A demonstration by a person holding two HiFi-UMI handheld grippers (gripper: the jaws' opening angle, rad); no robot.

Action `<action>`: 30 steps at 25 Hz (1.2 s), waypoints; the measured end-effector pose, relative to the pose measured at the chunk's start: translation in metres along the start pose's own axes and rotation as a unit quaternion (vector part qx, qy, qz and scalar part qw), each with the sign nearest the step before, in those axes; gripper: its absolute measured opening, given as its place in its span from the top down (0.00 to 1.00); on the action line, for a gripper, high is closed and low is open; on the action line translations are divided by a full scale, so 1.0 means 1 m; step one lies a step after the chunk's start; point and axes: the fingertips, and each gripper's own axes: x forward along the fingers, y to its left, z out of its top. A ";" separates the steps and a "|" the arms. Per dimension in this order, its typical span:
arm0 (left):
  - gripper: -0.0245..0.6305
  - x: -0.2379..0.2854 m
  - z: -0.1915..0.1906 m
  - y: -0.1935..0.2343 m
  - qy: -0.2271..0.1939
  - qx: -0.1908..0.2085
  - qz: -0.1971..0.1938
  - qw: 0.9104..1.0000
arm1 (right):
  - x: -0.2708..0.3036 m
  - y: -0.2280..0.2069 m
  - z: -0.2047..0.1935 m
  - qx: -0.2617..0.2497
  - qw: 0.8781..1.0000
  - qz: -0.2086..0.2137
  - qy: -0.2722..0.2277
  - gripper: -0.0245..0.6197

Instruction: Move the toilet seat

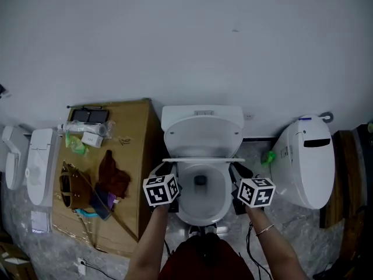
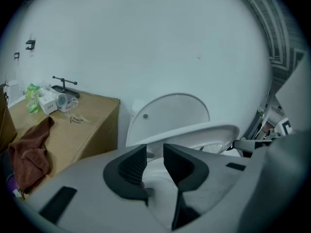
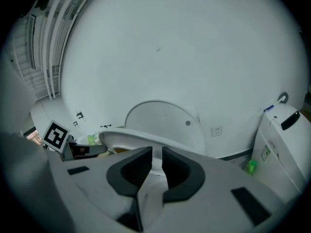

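- Moving step seemingly under way at the toilet (image 1: 175, 116): toilet seat (image 1: 203, 159) about halfway up, lid (image 1: 203, 134) upright behind.
- Next, probably: swing both sides together, without twisting.
- Forearms (image 1: 150, 238) stretched forward, one on each side.
- Left gripper (image 2: 154, 161) and right gripper (image 3: 156, 164) each pinching the seat rim.

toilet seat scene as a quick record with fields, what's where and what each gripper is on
seat: half raised, edge-on above the bowl
lid: up against the tank
left gripper: jaws closed on the seat's left rim
right gripper: jaws closed on the seat's right rim
left of toilet: box with a brown cloth on top
right of toilet: second toilet on the floor
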 end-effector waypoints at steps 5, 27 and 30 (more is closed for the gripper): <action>0.77 0.010 0.014 0.000 -0.001 0.007 0.002 1.000 | 0.018 -0.004 0.014 -0.029 0.999 -0.028 -0.004 0.86; 0.78 0.059 0.065 0.004 -0.027 0.009 0.018 0.999 | 0.071 -0.023 0.063 -0.098 0.994 -0.054 -0.013 0.86; 0.78 0.064 0.069 0.005 -0.030 0.016 0.022 0.999 | 0.076 -0.025 0.068 -0.097 0.994 -0.056 -0.013 0.86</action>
